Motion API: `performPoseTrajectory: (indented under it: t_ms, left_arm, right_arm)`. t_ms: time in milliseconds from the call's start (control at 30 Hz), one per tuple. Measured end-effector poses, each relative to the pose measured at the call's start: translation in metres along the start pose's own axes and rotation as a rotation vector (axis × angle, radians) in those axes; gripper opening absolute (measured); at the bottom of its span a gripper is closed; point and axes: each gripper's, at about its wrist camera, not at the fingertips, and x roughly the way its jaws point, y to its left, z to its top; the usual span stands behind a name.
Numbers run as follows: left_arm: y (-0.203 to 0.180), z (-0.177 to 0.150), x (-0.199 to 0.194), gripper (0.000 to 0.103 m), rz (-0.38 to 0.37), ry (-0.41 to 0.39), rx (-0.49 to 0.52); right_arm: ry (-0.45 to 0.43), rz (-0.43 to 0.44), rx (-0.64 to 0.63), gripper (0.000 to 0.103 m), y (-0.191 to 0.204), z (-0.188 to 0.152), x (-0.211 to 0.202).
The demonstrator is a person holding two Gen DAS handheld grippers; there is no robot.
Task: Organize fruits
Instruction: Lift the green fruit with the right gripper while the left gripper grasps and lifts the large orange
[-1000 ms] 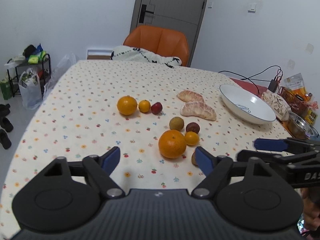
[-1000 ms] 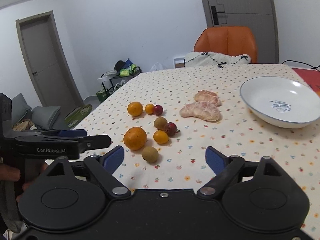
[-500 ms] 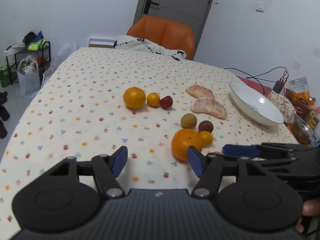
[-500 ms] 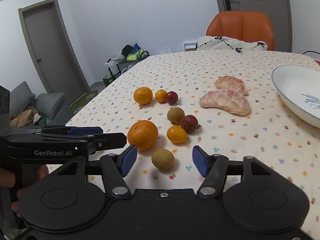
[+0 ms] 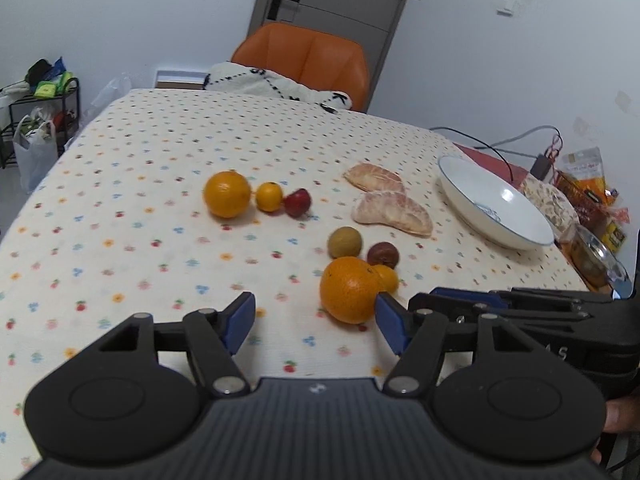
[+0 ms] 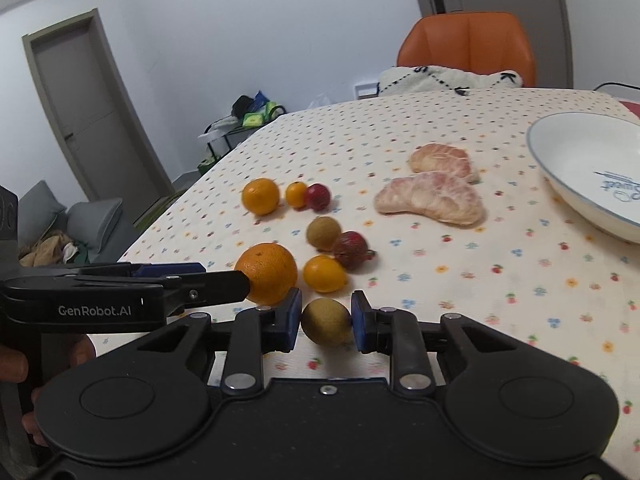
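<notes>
Now right gripper [image 6: 326, 322] clamps the brown-green fruit [image 6: 326, 321] for transfer, presumably to the bowl [image 6: 560, 160]; left gripper [image 5: 314, 318] waits half-open beside the large orange [image 5: 349, 294].

Orange, yellow, red and olive fruit on your flowered cloth

Your tablecloth [image 6: 480, 280] is cream, dotted with small red, blue and orange flowers. The two oranges [image 6: 266, 273] [image 6: 261, 196] are deep orange, the two kumquats [image 6: 324, 274] [image 6: 296, 194] yellow-orange, and the olive-brown fruit [image 6: 327, 322] between your right gripper's [image 6: 326, 322] blue pads matches its twin [image 6: 323, 233]. You see a dark red fruit [image 6: 351, 244] and a brighter red one [image 6: 317, 196]. The peeled pomelo pieces [image 6: 430, 198] are pale pink. Your bowl [image 6: 580, 168] is white with a blue rim and blue print. The chair [image 6: 466, 46] is orange, its cushion [image 6: 444, 80] white with black lines.
</notes>
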Motion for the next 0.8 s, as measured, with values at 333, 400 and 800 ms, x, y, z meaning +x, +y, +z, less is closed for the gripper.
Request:
performPoseTrajectory:
  t_ms: [333, 400, 800]
  left_arm:
    - [-0.016, 0.001, 0.020, 0.044, -0.025, 0.018, 0.011]
    - [-0.019, 0.002, 0.021, 0.041, -0.020, 0.021, 0.015]
    - [-0.047, 0.018, 0.012, 0.040, -0.035, -0.025, 0.084]
  right_arm:
    - [-0.039, -0.015, 0.041, 0.025, -0.018, -0.004, -0.019]
    - [-0.044, -0.018, 0.043, 0.025, -0.020, -0.004, -0.022]
    - [-0.106, -0.043, 0.069, 0.025, -0.038, 0.002, -0.039]
